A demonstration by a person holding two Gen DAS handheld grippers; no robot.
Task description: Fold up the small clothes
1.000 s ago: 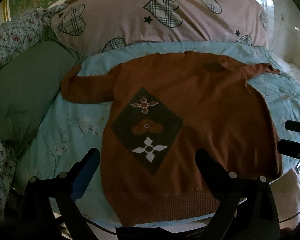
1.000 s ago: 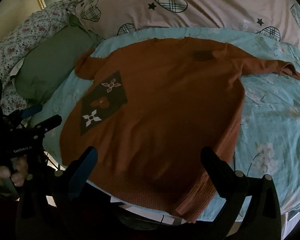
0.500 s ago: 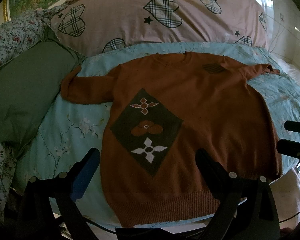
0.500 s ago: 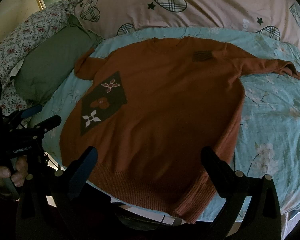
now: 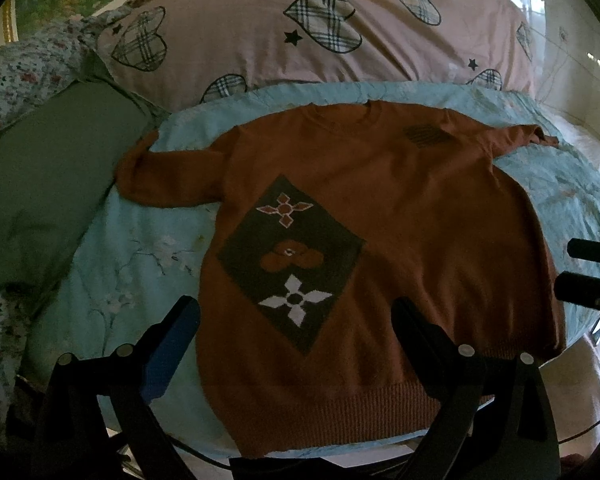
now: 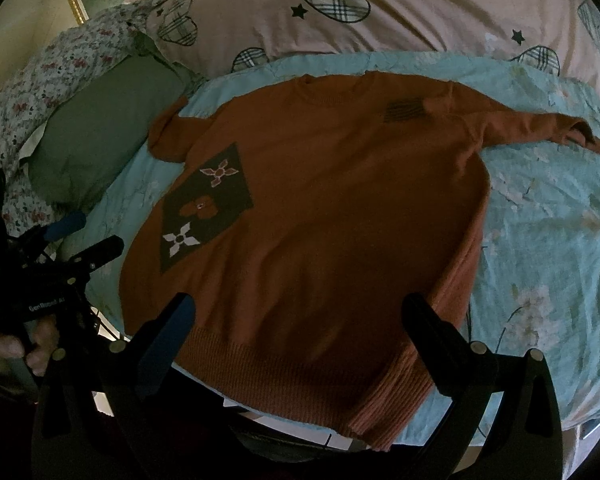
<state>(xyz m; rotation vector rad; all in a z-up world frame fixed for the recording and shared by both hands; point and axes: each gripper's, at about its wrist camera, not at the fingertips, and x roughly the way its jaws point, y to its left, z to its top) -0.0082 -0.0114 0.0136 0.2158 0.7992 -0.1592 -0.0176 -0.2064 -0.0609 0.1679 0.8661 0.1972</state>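
A rust-orange sweater [image 5: 420, 220] [image 6: 340, 200] lies flat and face up on the bed, both sleeves spread out and its ribbed hem nearest me. Its chest carries a dark diamond patch with flower shapes [image 5: 292, 256]. My left gripper [image 5: 296, 320] hovers open over the hem's left half, holding nothing. Over the hem's right half my right gripper [image 6: 298, 312] also stands open and empty. Each gripper shows in the other's view: the right gripper [image 5: 588, 272] at the sweater's right edge, and the left gripper [image 6: 84, 238], held by a hand [image 6: 28, 344], at its left edge.
The sweater rests on a light blue floral sheet [image 5: 140, 264]. Behind the collar lies a pink quilt with plaid hearts [image 5: 340, 40]. A green pillow [image 5: 48, 184] and floral bedding [image 6: 60, 76] sit at the left. The bed's front edge runs just under the hem.
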